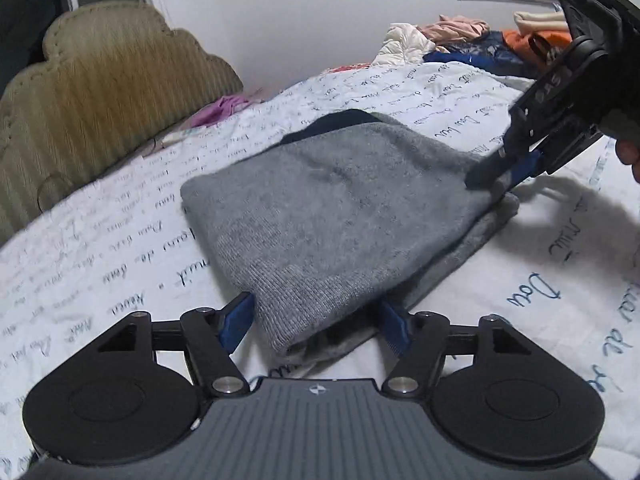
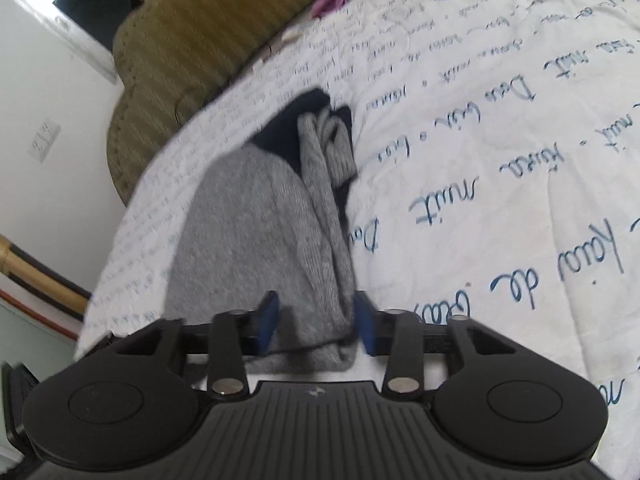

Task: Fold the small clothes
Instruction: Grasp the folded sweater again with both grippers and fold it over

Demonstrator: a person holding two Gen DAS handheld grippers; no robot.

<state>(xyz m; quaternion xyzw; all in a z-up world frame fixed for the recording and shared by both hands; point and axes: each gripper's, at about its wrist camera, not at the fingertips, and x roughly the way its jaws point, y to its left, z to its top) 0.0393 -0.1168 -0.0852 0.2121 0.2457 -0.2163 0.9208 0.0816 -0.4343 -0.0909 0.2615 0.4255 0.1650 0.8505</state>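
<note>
A folded grey knit garment [image 1: 328, 220] with a dark blue lining lies on the white bedspread [image 1: 120, 232]. My left gripper [image 1: 316, 324] is open, its blue pads on either side of the garment's near corner. My right gripper [image 1: 496, 178] shows at the garment's far right corner. In the right wrist view the right gripper [image 2: 316, 328] is open, with the garment's edge [image 2: 280, 232] between its blue pads. The dark blue lining [image 2: 288, 128] shows at the far end.
The white bedspread [image 2: 500, 160] has blue handwriting print. An olive padded headboard [image 1: 92, 92] stands at the left. A purple cloth [image 1: 224, 108] lies by it. A pile of clothes [image 1: 472, 44] lies at the far right by the wall.
</note>
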